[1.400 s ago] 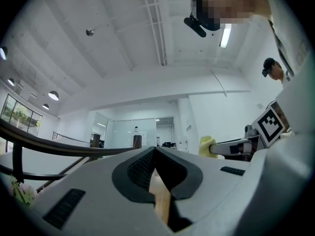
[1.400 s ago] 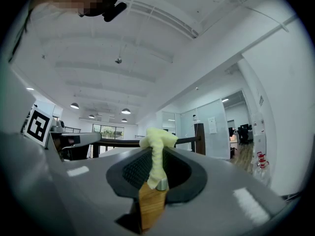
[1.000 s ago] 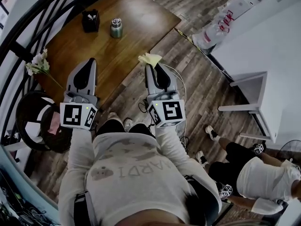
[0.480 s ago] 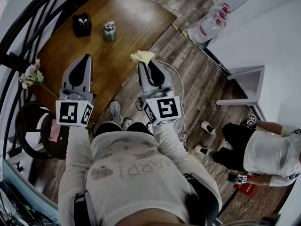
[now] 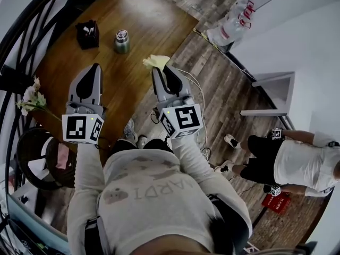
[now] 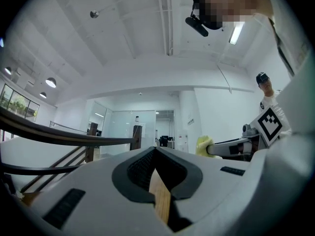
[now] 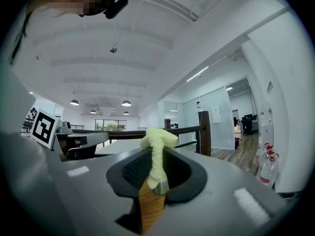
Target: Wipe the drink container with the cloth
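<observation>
The drink container [image 5: 121, 41], a small green metal can, stands on the brown wooden table [image 5: 149, 20], well ahead of both grippers. My right gripper [image 5: 161, 69] is shut on a yellow cloth [image 5: 155, 61], which sticks out past its tips near the table's edge. In the right gripper view the cloth [image 7: 157, 146] is pinched upright between the jaws of the right gripper [image 7: 156, 154]. My left gripper [image 5: 94, 69] hovers over the table, shut with nothing in it. The left gripper [image 6: 155, 150] has its jaws meeting, with the cloth [image 6: 203, 145] off to the right.
A black box [image 5: 87, 33] sits left of the can. White flowers [image 5: 29, 97] lie at the table's left edge, above a dark round chair [image 5: 37, 158]. White bags [image 5: 234, 25] and a white desk [image 5: 276, 94] stand right. A person [image 5: 297, 163] crouches on the floor.
Both grippers drifted slightly left in the head view and kept their states. The can and the table slid left in the picture. The person on the floor moved to the right.
</observation>
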The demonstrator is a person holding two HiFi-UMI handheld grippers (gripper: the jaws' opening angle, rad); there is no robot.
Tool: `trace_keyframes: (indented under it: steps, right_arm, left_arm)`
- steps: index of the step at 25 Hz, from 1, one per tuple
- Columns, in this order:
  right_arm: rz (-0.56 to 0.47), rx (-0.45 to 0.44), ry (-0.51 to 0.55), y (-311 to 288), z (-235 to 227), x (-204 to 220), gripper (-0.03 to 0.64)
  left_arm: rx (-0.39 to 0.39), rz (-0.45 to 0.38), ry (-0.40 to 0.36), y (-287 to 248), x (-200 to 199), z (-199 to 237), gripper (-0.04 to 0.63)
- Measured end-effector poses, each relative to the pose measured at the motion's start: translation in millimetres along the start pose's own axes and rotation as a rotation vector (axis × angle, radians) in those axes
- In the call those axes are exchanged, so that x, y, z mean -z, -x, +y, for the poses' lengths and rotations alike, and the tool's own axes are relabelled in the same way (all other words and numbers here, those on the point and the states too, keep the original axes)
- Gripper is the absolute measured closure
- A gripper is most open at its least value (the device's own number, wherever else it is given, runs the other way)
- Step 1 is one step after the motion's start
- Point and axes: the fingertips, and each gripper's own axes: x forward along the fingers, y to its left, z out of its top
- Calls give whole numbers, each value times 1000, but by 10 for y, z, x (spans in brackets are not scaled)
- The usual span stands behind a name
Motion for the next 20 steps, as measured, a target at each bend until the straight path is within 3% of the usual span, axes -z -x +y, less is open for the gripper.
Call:
trace_keyframes:
  steps: [6, 20]
  right_arm:
    - [51, -18, -11, -418, 11, 201, 540]
    - [159, -69, -24, -1128, 123, 733, 540]
  left_arm:
    - [-20, 36, 36, -180, 261, 320, 590]
    - [21, 120, 71, -520, 771, 699, 589]
